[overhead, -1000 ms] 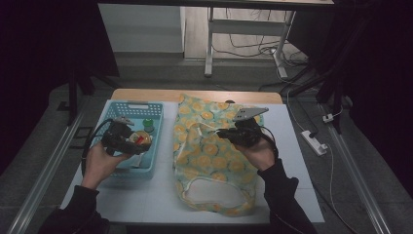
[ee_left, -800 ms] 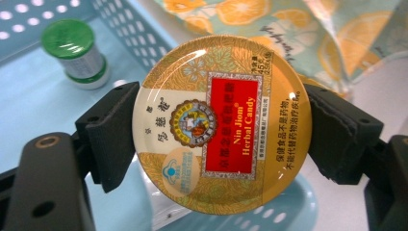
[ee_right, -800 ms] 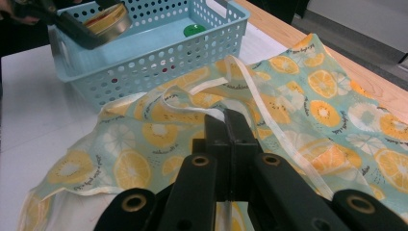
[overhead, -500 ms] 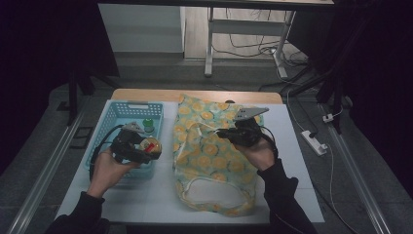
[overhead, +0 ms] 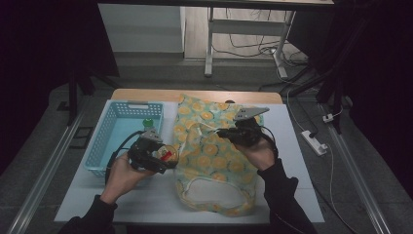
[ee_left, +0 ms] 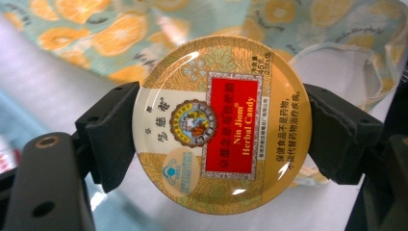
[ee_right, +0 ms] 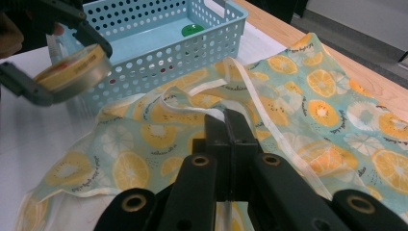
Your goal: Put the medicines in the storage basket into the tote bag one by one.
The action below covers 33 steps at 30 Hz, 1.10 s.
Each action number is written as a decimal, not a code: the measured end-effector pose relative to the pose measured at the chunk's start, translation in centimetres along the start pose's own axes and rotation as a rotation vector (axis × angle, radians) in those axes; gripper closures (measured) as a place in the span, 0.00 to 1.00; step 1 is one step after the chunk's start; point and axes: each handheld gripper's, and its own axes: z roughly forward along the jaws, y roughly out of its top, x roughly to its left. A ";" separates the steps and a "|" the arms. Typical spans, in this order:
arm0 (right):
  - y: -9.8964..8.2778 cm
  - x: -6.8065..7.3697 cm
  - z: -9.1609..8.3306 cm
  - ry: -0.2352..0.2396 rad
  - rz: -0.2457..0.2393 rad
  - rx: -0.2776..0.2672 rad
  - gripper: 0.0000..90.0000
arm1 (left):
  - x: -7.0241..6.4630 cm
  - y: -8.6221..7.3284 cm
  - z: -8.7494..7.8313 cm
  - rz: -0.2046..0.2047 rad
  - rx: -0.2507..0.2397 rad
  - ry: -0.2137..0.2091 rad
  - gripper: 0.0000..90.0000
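Bkgd inventory: white tabletop (overhead: pixel 292 146) w/ wooden far edge (overhead: pixel 146 94). Grey floor (overhead: pixel 234 73) beyond, loose cables (overhead: pixel 243 46) trailing across. White metal frame legs (overhead: pixel 210 44) at rear. White power strip (overhead: pixel 315 142) on floor, right of table. Metal rails (overhead: pixel 46 168) flank both sides. Surroundings dark; light falls mainly on table.

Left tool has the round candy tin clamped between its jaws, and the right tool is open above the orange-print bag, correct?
Not quite. The right tool is shut, its jaws pressed together on the bag's white strap, as the right gripper view shows. The rest holds: the left tool clamps the round candy tin beside the orange-print bag.
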 end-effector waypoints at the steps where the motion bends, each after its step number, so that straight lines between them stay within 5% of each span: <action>1: 0.0 0.0 0.0 0.000 0.000 0.000 1.00 | -0.2 0.1 0.2 0.004 0.000 -0.004 0.22; 33: -0.1 -0.3 0.1 -0.011 0.014 -0.010 1.00 | -3.7 4.5 7.5 0.098 0.032 -0.132 0.22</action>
